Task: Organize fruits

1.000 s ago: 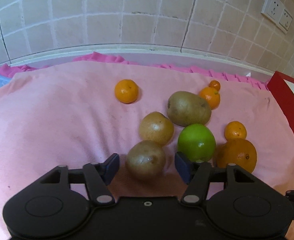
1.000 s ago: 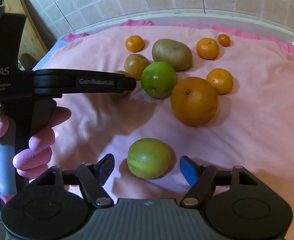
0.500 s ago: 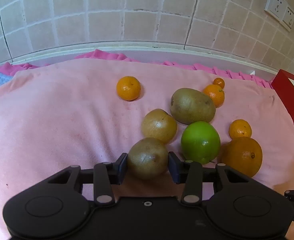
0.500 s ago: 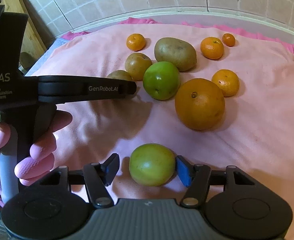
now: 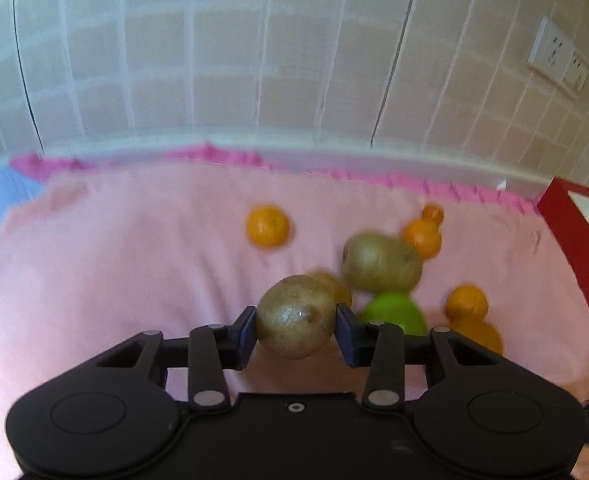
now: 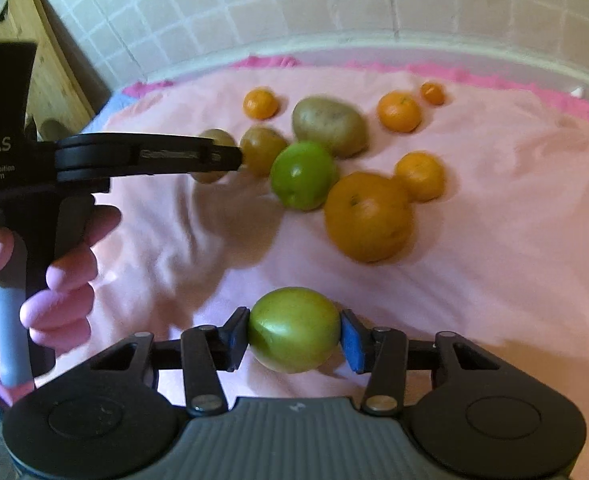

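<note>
In the left wrist view my left gripper [image 5: 296, 330] has a round brown fruit [image 5: 296, 316] between its blue pads. The jaws are closing and both pads press on it, above the pink cloth [image 5: 134, 280]. The right wrist view shows my right gripper [image 6: 294, 338], jaws also closing, with both pads pressed on a dull green fruit [image 6: 294, 328]. Behind it lie a bright green apple [image 6: 303, 175], a large orange [image 6: 368, 216], two more brown fruits [image 6: 329, 126] and several mandarins [image 6: 398, 111]. The left gripper [image 6: 230, 156] also shows from the side there.
A person's hand [image 6: 62, 272] holds the left gripper's handle at the left. A red box [image 5: 574, 232] stands at the cloth's right edge. A tiled wall [image 5: 254, 60] with sockets [image 5: 556, 58] runs behind, and a wooden door [image 6: 42, 60] is at far left.
Both grippers went from open around their fruit to shut on it. Each then rose a little, lifting the brown fruit and the dull green fruit off the cloth.
</note>
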Available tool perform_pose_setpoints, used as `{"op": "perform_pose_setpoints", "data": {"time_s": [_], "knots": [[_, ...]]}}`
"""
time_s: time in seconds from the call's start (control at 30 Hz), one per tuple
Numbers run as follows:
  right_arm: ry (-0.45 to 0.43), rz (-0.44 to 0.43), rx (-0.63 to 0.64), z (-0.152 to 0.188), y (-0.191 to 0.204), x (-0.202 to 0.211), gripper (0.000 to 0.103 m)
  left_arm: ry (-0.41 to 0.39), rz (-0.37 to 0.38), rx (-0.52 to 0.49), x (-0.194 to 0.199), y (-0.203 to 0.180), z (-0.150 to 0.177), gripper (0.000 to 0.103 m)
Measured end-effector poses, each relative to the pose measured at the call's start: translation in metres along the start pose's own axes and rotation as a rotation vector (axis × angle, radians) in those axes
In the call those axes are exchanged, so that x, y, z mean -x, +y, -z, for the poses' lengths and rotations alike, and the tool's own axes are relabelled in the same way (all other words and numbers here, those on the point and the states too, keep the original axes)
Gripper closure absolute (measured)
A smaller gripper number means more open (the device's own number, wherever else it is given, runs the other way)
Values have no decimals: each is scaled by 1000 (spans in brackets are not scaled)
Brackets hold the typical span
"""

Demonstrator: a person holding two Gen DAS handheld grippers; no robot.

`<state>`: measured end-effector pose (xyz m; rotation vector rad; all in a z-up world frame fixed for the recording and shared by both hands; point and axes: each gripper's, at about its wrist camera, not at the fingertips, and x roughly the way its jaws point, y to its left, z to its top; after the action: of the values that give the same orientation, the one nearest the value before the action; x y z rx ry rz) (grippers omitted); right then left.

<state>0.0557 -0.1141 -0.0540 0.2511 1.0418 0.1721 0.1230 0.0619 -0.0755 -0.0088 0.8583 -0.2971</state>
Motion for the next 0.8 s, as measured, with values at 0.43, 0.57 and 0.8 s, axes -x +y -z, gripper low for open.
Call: {"op": "perform_pose_setpoints", "data": {"time_s": [0.43,0.57,0.8], "knots": [[-305,342,-217,30,-113,166,53,-267,32,-185,82,-56,-77,54],[-381,401,-334,57,-149,203,53,-304,134,-246,93,-96,-91,53],[-464,489,-451,85,-203,245,53,-328,322,-375,85,-190,-112,53]]}}
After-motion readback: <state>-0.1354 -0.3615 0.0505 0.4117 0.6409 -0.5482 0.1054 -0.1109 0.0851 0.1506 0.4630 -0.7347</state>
